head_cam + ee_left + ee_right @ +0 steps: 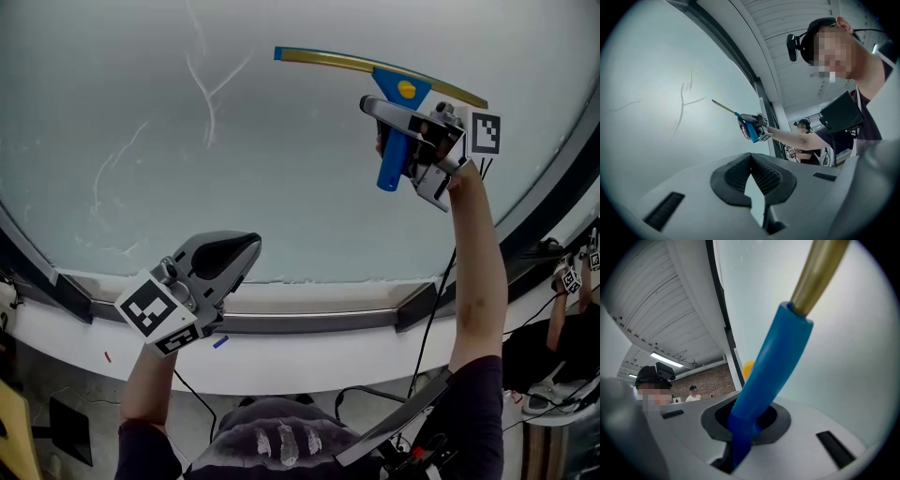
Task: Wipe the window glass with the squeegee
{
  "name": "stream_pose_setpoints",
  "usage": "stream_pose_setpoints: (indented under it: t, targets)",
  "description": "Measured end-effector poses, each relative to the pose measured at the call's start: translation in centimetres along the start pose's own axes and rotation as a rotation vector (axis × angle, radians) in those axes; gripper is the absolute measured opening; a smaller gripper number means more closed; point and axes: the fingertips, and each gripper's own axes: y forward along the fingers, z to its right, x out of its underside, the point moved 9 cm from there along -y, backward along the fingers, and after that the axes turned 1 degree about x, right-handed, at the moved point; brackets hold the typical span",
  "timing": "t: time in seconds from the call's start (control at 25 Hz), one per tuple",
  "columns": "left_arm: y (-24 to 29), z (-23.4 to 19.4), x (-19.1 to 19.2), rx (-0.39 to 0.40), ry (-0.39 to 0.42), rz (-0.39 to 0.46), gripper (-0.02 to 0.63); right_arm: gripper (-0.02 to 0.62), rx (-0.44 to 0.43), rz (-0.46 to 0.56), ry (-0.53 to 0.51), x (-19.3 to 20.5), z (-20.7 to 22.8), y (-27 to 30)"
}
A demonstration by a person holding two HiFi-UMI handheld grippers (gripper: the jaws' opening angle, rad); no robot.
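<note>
The window glass [281, 197] fills most of the head view and carries thin white streaks [202, 89] at its upper left. A squeegee [395, 150] with a blue handle and a long yellow-gold blade [356, 64] rests against the glass at the upper right. My right gripper [398, 117] is shut on the blue handle [771, 371], held up high. My left gripper [246, 251] sits low near the sill, jaws together with nothing between them [751, 161]. From the left gripper view the squeegee [749, 129] shows far off against the pane.
A white sill and grey frame rail [309, 323] run below the glass. A dark frame post [553, 187] borders the pane on the right. Cables hang under the sill. Other people [804, 125] stand in the room behind.
</note>
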Motion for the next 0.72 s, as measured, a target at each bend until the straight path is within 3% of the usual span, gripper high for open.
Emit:
stream_pose_setpoints:
  t: [0.72]
  targets:
    - [-0.8,-0.5,-4.5,0.021,-0.107,-0.076,0.005,0.026,0.017,0.034,0.101,0.0,0.7,-0.4]
